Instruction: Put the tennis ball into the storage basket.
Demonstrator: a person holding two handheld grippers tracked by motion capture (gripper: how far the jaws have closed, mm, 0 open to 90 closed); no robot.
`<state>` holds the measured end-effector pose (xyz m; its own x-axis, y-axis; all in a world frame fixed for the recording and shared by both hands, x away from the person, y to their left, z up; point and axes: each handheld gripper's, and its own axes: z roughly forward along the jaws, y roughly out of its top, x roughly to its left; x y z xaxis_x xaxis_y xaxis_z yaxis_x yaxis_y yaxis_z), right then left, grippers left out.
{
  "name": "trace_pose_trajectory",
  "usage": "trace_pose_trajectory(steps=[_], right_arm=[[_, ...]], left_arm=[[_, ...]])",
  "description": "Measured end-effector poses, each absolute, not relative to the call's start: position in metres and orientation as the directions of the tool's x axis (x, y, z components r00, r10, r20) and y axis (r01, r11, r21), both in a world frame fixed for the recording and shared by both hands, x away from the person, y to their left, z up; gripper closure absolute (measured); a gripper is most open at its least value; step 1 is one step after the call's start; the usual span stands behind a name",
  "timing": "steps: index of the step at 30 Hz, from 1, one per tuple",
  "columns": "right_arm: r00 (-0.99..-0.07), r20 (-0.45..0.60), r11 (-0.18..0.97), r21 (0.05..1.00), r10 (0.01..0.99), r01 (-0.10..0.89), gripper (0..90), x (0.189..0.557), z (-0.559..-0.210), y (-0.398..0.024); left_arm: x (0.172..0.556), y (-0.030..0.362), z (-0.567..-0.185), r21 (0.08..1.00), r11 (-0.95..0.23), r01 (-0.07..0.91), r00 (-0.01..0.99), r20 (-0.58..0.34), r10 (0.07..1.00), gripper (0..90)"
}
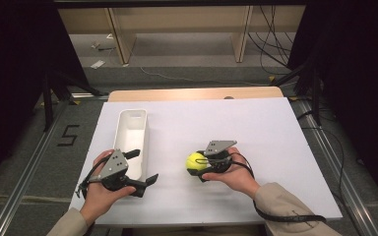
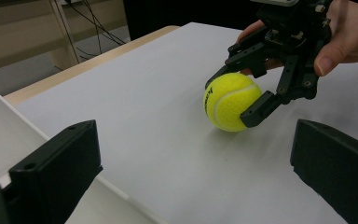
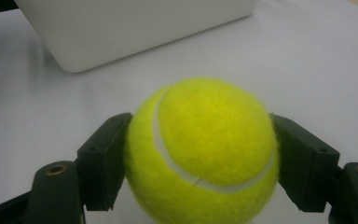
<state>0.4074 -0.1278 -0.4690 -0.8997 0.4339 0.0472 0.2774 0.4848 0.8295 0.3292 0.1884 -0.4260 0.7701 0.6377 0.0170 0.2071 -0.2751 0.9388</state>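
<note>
The right gripper (image 1: 203, 166) is clamped on the tennis ball (image 1: 196, 161). In the right gripper view both black pads press against opposite sides of the ball (image 3: 203, 149), and the felt bulges slightly between them. The ball sits low over the white table sheet (image 1: 256, 142), near the middle of the near half. In the left gripper view its underside (image 2: 231, 101) appears to touch the sheet or stand just above it; which of the two cannot be told.

The left gripper (image 1: 145, 167) is released, its jaws standing wide apart with nothing between them. It hovers over the near end of the white tray (image 1: 132, 129).

The relation that governs the next move: the tray lies to the left of the held ball and slightly farther from the person, with bare sheet between them. The tray's long axis runs away from the person, so its long right wall faces the ball. The right gripper view shows a tray corner (image 3: 74, 60) just beyond and to the left of the ball.

Judgement: the likely next step is to carry the ball leftward over that wall. The left gripper is nearer the tray but idle, and its open jaws crowd the near end, so the far half offers the clearer drop.
</note>
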Motion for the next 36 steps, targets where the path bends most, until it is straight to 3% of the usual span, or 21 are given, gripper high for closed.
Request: trace_pose_trajectory(steps=[36], right_arm=[[-0.884,0.052,0.390,0.884,0.464,0.257,27.1,0.415,-0.444,-0.129]], left_arm=[[0.330,0.189,-0.426,0.940,-0.272,0.204,0.770,0.018,0.638,1.6]])
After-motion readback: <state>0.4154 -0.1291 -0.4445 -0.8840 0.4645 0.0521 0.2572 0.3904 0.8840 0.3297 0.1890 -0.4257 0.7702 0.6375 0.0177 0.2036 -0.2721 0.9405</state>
